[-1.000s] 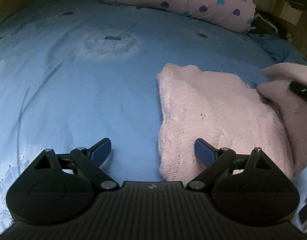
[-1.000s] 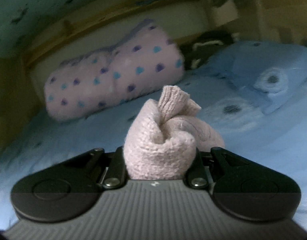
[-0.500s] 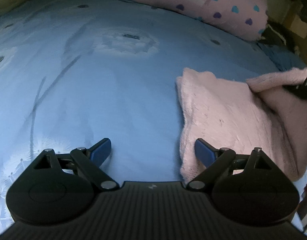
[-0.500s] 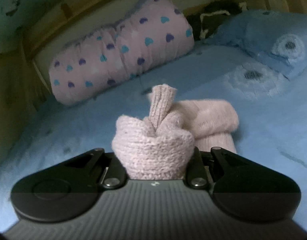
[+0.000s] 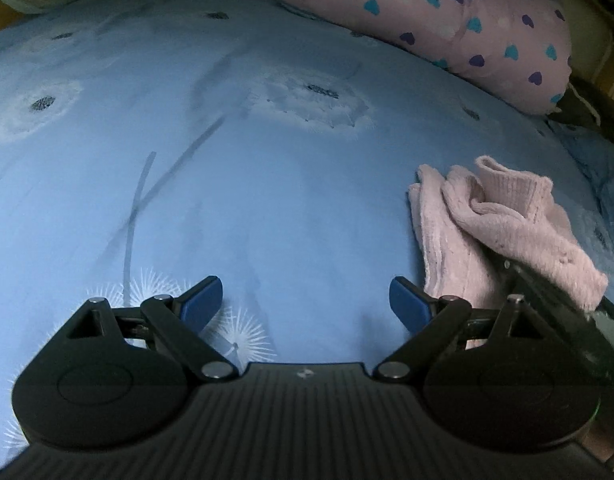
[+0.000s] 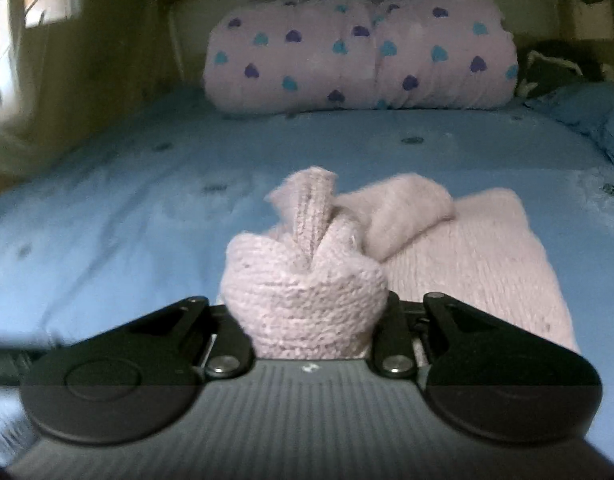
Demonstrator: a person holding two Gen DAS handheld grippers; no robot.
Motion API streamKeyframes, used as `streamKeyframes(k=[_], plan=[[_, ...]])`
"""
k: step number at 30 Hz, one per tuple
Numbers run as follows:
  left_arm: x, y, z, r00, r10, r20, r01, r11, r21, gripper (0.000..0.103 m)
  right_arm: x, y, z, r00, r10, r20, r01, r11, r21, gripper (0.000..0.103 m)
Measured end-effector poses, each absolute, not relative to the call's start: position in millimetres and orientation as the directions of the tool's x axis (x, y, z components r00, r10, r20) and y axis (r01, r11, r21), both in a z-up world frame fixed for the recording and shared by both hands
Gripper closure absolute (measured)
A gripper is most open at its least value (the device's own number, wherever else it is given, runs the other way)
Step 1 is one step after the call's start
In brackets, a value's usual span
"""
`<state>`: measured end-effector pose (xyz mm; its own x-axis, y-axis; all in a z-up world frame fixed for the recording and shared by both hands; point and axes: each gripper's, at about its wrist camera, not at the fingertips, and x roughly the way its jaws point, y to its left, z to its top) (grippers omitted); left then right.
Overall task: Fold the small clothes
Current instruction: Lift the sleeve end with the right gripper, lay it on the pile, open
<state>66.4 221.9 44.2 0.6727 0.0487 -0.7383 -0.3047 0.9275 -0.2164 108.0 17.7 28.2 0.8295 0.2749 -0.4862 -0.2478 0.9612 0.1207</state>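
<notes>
A small pale pink knitted garment lies on the blue bedsheet, at the right of the left wrist view. My left gripper is open and empty, low over the sheet just left of the garment. My right gripper is shut on a bunched part of the garment with its ribbed cuff sticking up; the rest lies flat on the sheet beyond it. The right gripper's black body shows at the garment's near right edge in the left wrist view.
A pink roll of bedding with purple and teal hearts lies across the head of the bed. A blue pillow sits at the right. A wooden wall and curtain bound the left side.
My right gripper has carried the gripped part of the garment across over the flat part, folding it. My left gripper has drawn away to the left, so the garment sits farther right in its view.
</notes>
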Motion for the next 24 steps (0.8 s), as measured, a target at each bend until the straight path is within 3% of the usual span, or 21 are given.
streamKeyframes(k=[2, 10, 12, 15, 20, 24], plan=[[67.2, 221.6, 44.5, 0.675, 0.045, -0.737, -0.306, 0.925, -0.224, 0.01, 98.9, 21.3, 28.2, 0.846, 0.272, -0.459, -0.276, 0.959, 0.061, 0.078], [68.2, 215.2, 45.9, 0.679, 0.068, -0.731, -0.31, 0.929, -0.202, 0.01, 92.8, 24.3, 50.2, 0.844, 0.319, -0.432, -0.315, 0.946, 0.082, 0.076], [67.2, 217.4, 45.7, 0.674, 0.113, -0.73, -0.338, 0.926, -0.17, 0.01, 94.5, 32.4, 47.8, 0.83, 0.32, -0.458, -0.336, 0.941, 0.048, 0.059], [65.1, 226.8, 46.3, 0.676, 0.108, -0.729, -0.36, 0.911, -0.199, 0.01, 91.6, 31.7, 44.6, 0.813, 0.337, -0.475, -0.343, 0.936, 0.077, 0.043], [64.0, 228.9, 48.1, 0.681, 0.08, -0.728, -0.355, 0.905, -0.233, 0.01, 76.6, 16.2, 52.1, 0.778, 0.437, -0.45, -0.398, 0.899, 0.185, 0.037], [57.9, 215.2, 59.7, 0.729, 0.065, -0.682, -0.305, 0.922, -0.238, 0.01, 61.3, -1.1, 66.5, 0.729, 0.55, -0.407, -0.491, 0.835, 0.249, 0.037]])
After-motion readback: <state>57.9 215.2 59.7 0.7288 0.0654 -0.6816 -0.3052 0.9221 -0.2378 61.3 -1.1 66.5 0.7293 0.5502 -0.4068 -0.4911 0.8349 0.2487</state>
